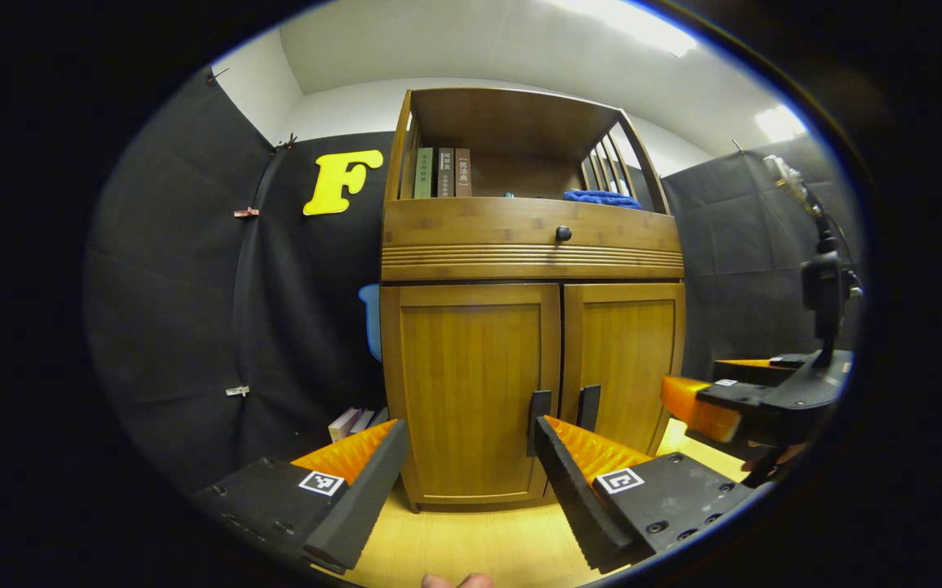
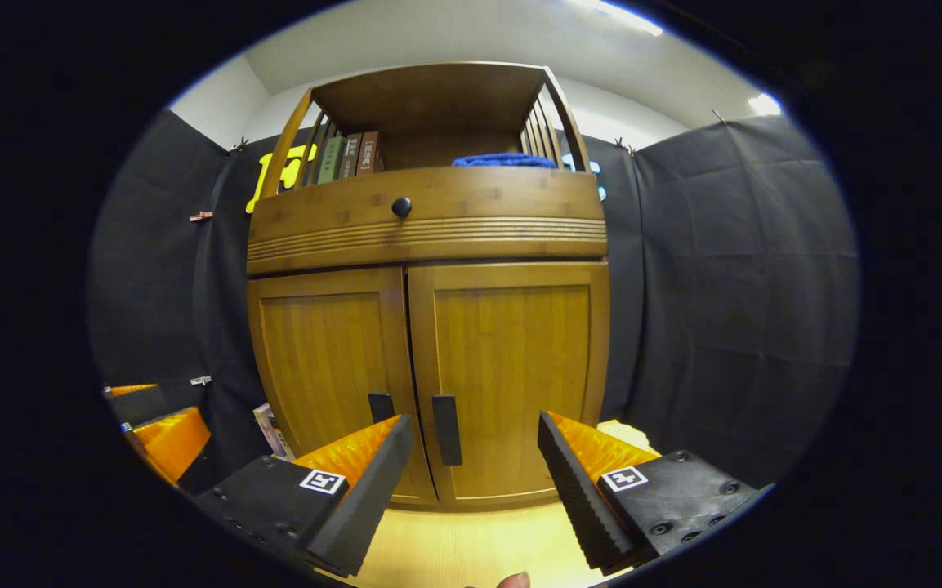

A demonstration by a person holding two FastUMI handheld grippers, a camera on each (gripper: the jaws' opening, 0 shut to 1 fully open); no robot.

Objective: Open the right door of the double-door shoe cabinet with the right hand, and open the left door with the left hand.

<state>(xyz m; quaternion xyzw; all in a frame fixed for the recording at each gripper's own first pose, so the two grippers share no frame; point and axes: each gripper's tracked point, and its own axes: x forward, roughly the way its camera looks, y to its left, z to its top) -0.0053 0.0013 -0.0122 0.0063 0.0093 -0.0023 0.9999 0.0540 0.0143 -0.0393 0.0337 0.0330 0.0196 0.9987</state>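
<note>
Bamboo shoe cabinet [image 1: 532, 245] stands on the pale wooden floor [image 1: 479, 543] against the black booth wall, both lower doors shut. In the left gripper view the left door [image 1: 471, 392] and right door [image 1: 626, 363] meet at the middle, each with a dark vertical handle: the left handle [image 1: 538, 420] and the right handle [image 1: 589, 407] sit side by side near the bottom of the seam. The left gripper [image 1: 466, 457] is spread wide, its orange-and-black fingers apart and touching nothing, aimed at the left door and short of it; its right finger's tip overlaps the left handle, and whether they touch cannot be told. At the right edge of that view the right gripper [image 1: 699, 408] shows, carried low beside the cabinet.

In the right gripper view the right gripper [image 2: 475, 457] is likewise wide open and empty, pointed at the right door [image 2: 511, 376], with the right handle [image 2: 446, 429] between its fingers but farther off. The left gripper's orange fingers [image 2: 164, 437] show at the far left. Above the doors a drawer front carries a round black knob [image 2: 401, 207]; the open shelf on top holds upright books [image 2: 348, 157] and a folded blue cloth [image 2: 503, 161].
</note>
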